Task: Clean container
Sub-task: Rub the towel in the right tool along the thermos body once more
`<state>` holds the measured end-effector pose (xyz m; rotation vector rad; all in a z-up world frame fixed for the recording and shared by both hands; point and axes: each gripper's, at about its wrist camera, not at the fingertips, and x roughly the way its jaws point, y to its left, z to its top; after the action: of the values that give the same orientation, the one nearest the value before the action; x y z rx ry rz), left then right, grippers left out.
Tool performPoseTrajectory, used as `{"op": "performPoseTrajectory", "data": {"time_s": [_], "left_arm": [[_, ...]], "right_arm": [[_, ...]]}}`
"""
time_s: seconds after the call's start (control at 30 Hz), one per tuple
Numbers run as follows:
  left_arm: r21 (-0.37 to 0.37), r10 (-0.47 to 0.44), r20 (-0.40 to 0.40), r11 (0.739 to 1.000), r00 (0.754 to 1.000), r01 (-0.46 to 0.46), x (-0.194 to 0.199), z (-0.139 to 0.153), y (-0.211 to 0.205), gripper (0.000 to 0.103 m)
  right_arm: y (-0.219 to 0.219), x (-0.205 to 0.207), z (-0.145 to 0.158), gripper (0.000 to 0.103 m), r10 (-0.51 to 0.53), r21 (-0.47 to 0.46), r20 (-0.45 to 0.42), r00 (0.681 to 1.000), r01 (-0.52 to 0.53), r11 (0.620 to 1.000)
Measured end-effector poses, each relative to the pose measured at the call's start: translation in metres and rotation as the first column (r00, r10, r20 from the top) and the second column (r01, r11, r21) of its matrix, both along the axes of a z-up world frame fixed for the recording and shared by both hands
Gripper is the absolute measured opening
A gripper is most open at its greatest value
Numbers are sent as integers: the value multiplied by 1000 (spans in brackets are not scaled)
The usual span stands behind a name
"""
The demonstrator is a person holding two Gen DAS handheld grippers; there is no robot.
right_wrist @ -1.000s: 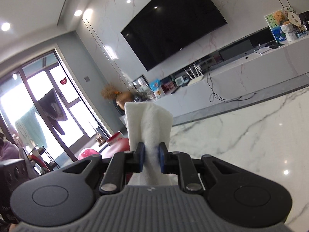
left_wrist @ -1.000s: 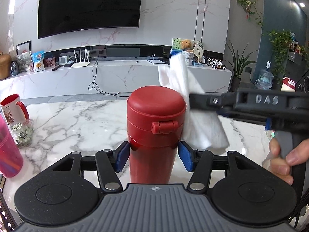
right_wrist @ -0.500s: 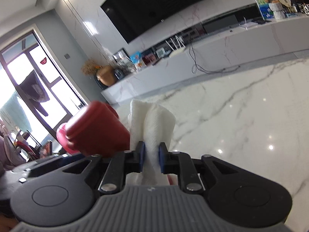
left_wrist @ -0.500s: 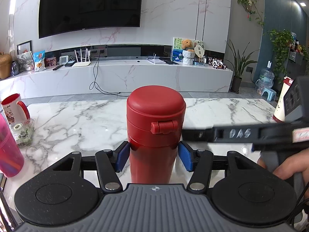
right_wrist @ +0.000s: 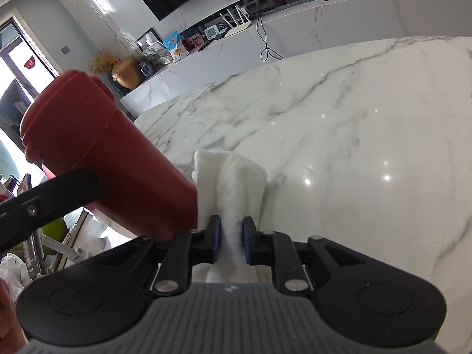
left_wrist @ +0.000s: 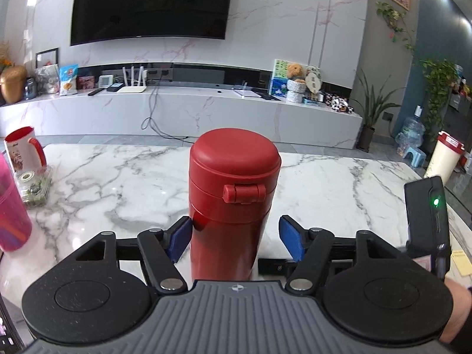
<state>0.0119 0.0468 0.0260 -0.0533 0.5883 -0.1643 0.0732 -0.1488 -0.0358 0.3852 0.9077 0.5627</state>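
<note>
A red flask (left_wrist: 234,200) with a closed flip lid stands upright on the marble table (left_wrist: 118,183). My left gripper (left_wrist: 234,240) straddles its lower body and its jaws are opening. The left pad sits close by the flask and the right pad (left_wrist: 290,242) stands clear of it. My right gripper (right_wrist: 231,242) is shut on a folded white cloth (right_wrist: 233,183), held low beside the flask (right_wrist: 103,159), and the cloth's left edge meets the flask's side. The right gripper's body (left_wrist: 427,221) shows at the right of the left wrist view.
A red-and-white mug (left_wrist: 22,147), a small clear jar (left_wrist: 32,188) and a pink cup (left_wrist: 11,218) stand at the table's left edge. A white jug with a red lid (left_wrist: 445,159) is at the far right. Behind the table runs a long TV console.
The left jaws have parted from the flask, most clearly on the right side. The right gripper has dropped with the cloth from beside the lid to low by the flask's body.
</note>
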Motion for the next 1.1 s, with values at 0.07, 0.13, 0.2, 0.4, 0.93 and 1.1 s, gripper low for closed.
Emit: {"op": "performPoseTrajectory", "data": {"time_s": [0.07, 0.13, 0.2, 0.4, 0.93, 1.1], "left_arm": [[-7, 54, 10, 999, 999, -53, -3, -1, -4, 64], [-6, 95, 18, 996, 995, -95, -5, 0, -8, 64], [1, 133, 31, 991, 991, -134, -5, 1, -11, 64], [-29, 146, 24, 989, 989, -145, -2, 1, -9, 61], [21, 38, 10, 999, 999, -39, 2, 1, -4, 54], [19, 34, 8, 999, 999, -35, 1, 1, -3, 54]], "right_arm": [[0, 0, -1, 19, 1, -2, 0, 1000, -1, 1000], [-1, 1, -2, 19, -1, 0, -2, 1000, 1, 1000], [-1, 2, -3, 19, -2, 0, -2, 1000, 2, 1000], [-9, 17, -22, 19, 3, 8, 0, 1000, -3, 1000], [-32, 19, -23, 18, 38, 45, 14, 999, -39, 998], [-47, 24, -17, 18, 31, 79, 54, 998, -35, 996]]}}
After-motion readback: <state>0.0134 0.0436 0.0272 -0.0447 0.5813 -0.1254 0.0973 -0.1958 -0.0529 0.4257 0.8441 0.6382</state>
